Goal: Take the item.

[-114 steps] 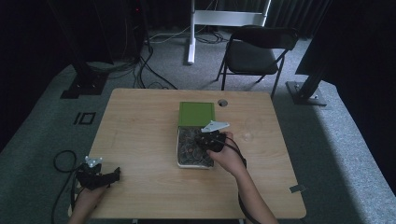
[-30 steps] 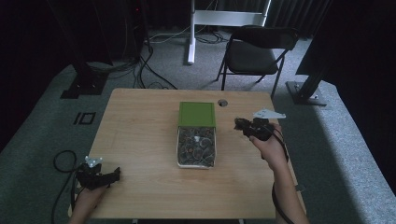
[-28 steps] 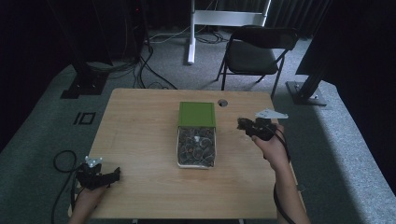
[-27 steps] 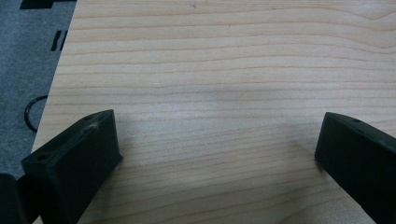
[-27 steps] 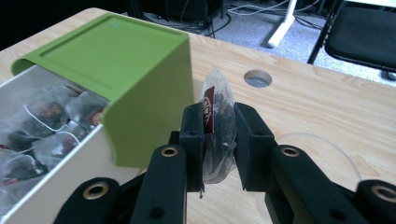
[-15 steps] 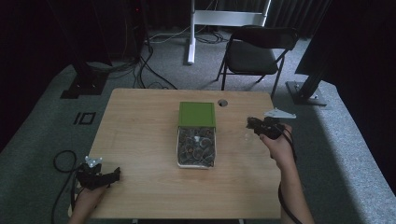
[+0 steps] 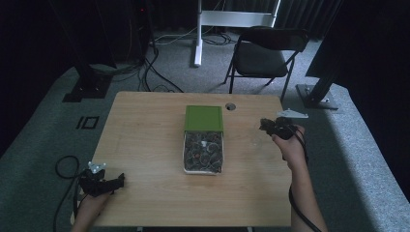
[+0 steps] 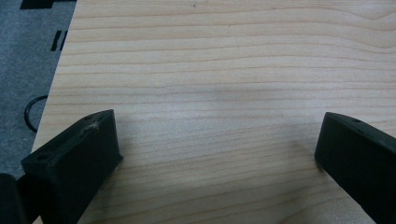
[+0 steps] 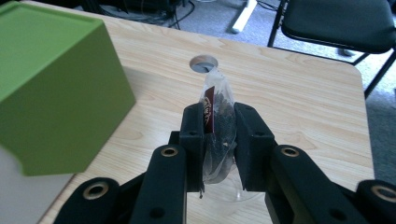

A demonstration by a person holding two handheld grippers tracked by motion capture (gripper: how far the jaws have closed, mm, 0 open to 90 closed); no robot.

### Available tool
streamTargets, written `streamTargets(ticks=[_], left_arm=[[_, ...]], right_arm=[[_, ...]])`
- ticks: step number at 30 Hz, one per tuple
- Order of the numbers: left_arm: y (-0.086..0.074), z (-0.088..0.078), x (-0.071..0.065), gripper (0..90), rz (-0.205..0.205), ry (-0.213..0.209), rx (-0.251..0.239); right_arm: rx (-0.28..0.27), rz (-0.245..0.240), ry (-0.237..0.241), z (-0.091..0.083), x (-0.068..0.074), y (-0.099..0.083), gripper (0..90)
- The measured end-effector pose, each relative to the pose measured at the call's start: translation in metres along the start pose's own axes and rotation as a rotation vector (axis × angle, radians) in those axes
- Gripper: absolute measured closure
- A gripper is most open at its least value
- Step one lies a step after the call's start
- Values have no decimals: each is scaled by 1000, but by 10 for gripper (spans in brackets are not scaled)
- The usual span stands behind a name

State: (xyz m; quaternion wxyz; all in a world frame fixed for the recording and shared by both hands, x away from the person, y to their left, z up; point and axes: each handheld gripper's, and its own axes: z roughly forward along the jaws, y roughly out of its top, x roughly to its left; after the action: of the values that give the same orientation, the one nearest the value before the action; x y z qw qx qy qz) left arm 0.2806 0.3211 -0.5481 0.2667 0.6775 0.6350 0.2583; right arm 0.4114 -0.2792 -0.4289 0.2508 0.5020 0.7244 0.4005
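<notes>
My right gripper [image 7: 265,126] hovers over the table's right side, shut on a small clear packet [image 9: 215,100] with dark contents and a dark red label. In the right gripper view the packet stands up between the jaws of my right gripper [image 9: 219,116]. A white box [image 7: 184,159] in the middle of the table holds several similar dark packets, and its green lid [image 7: 203,118] [image 9: 51,79] leans at its far end. My left gripper [image 7: 118,181] [image 8: 219,140] rests at the table's front left corner, open, with bare wood between its fingers [image 8: 74,158].
A round cable hole [image 7: 230,106] [image 9: 203,63] lies in the wooden table [image 7: 145,135] beyond the lid. A black folding chair [image 7: 263,53] stands behind the far right corner. Cables and stand feet lie on the grey floor around.
My right gripper left the white box with a packet in its jaws, moved right, and over the last second drifted further toward the right edge. The left gripper stayed put.
</notes>
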Motion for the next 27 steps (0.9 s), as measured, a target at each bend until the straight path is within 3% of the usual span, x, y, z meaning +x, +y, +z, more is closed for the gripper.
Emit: streamTargets(ticks=[19,27], left_arm=[[0,0,0,3,0,0,0],[0,0,0,3,0,0,0]], right_arm=[[50,30,-14,19,-6,-12,741],[64,26,-28,21,-6,-12,618]])
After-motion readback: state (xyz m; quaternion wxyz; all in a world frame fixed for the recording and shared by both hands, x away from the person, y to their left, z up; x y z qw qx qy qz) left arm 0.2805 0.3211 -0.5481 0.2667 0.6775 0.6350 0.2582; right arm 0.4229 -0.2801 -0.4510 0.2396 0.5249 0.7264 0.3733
